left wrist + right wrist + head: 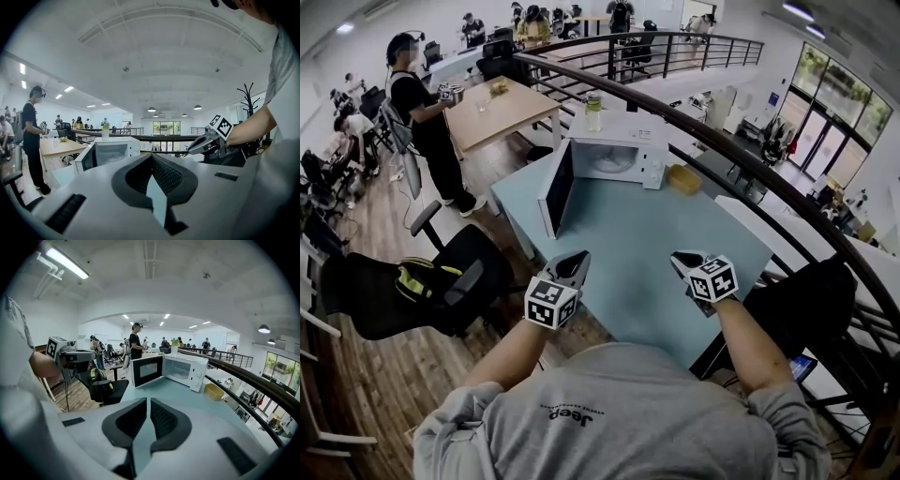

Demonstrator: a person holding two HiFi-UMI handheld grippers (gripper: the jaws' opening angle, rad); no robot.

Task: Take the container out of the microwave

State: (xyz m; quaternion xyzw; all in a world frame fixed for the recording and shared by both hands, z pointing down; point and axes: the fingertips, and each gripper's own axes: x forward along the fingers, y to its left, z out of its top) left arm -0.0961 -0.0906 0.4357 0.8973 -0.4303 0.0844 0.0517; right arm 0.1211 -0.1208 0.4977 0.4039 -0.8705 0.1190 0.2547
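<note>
The pale blue counter (pixel 675 253) stands on a wood floor (pixel 384 375), with a black chair (pixel 441 277) near its left side. A white microwave (pixel 623 150) sits at the counter's far edge, its door (pixel 558 187) swung wide open to the left. Just right of the microwave, at the far corner, lies a small yellow tub (pixel 683 178).

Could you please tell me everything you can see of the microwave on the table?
The microwave is a white, boxy oven standing upright on the pale blue table, towards its far edge. Its dark-windowed door, hinged at the left, is swung wide open. Two round knobs sit on its right-hand panel. A bottle stands on its top. What its pale cavity holds I cannot tell.
</note>
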